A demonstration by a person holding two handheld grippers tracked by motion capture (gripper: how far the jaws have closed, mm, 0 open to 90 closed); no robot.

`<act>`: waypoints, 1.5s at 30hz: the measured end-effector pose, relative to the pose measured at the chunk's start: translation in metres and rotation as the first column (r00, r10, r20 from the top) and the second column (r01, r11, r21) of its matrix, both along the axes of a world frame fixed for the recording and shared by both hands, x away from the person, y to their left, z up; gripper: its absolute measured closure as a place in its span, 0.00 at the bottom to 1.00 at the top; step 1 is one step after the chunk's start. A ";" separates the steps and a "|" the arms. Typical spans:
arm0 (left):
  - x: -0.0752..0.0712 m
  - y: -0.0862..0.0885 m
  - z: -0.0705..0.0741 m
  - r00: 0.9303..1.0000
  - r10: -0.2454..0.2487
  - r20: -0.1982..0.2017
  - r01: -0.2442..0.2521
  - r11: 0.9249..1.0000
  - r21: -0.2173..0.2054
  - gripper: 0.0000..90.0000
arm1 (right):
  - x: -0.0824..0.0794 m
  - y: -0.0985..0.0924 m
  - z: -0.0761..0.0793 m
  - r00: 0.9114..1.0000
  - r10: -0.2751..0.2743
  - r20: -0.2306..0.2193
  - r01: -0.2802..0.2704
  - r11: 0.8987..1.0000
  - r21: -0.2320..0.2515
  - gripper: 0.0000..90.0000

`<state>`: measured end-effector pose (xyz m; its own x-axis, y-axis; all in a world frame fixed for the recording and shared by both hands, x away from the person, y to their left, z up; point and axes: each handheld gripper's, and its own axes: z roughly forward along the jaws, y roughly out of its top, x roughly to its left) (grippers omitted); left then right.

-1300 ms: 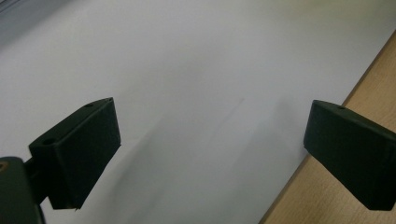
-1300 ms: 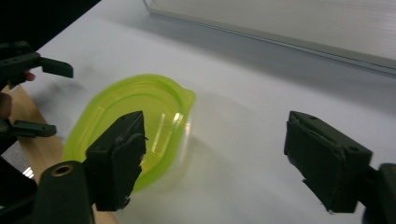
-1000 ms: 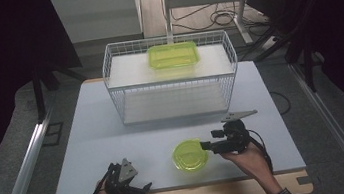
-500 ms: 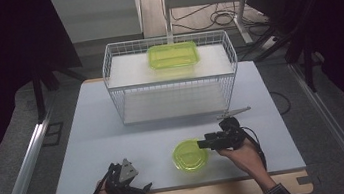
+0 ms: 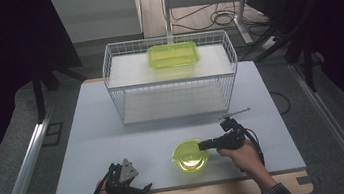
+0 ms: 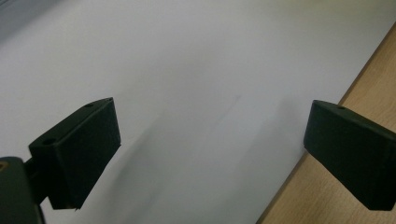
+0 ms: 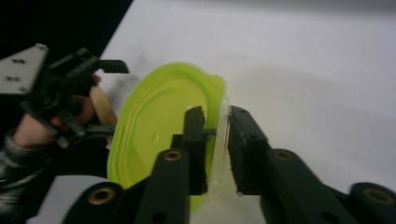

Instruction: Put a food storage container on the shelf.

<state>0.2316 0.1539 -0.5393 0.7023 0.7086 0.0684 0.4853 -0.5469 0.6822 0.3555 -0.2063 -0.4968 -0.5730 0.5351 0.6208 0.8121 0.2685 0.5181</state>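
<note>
Your right gripper [image 5: 201, 146] has just been closing, and its jaws now pinch the rim of the round green bowl [image 5: 189, 156]: in the right gripper view one jaw sits inside the bowl [image 7: 154, 135] and the other outside, with the rim wall between them. The bowl rests on the white table [image 5: 114, 130], in front of the wire basket [image 5: 172, 76] and nearer your edge of the table than the basket is. Your right hand [image 5: 241, 156] comes in from the bowl's right side.

Your left gripper [image 5: 139, 187] sits well to the left of the bowl, close to the table's front edge. Its jaws stand wide apart with nothing between them, as the left gripper view shows above the white surface [image 6: 196, 70].

A green rectangular container [image 5: 173, 55] lies on the top shelf of the basket, far behind the bowl.
</note>
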 end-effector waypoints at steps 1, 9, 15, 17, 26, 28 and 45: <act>0.000 0.000 0.000 1.000 0.000 0.000 0.000 1.000 0.000 0.04 | 0.000 0.000 0.000 1.000 0.004 -0.013 -0.004 1.000 0.013 0.88; 0.000 0.000 0.000 1.000 0.002 0.001 -0.002 1.000 -0.005 0.04 | -0.001 0.000 0.003 0.999 0.009 -0.047 -0.008 0.999 0.037 0.90; 0.001 0.001 0.000 1.000 0.004 0.001 -0.004 1.000 -0.009 0.04 | 0.002 -0.005 0.010 0.999 -0.012 -0.035 0.014 0.997 0.070 0.90; 0.001 0.001 0.000 1.000 0.007 0.000 -0.007 1.000 -0.010 0.04 | 0.003 -0.007 0.015 0.999 -0.026 -0.028 0.028 0.996 0.081 0.90; 0.001 0.002 0.001 1.000 0.014 -0.010 -0.014 1.000 -0.021 0.04 | 0.010 -0.017 0.040 0.997 -0.081 0.010 0.079 0.987 0.139 0.90; 0.001 0.002 0.001 1.000 0.015 -0.011 -0.015 1.000 -0.022 0.04 | 0.011 -0.019 0.045 0.996 -0.091 0.018 0.087 0.985 0.146 0.90; 0.001 0.002 0.001 1.000 0.015 -0.010 -0.015 1.000 -0.024 0.04 | 0.026 -0.019 0.098 0.986 -0.138 0.089 0.118 0.973 0.197 0.90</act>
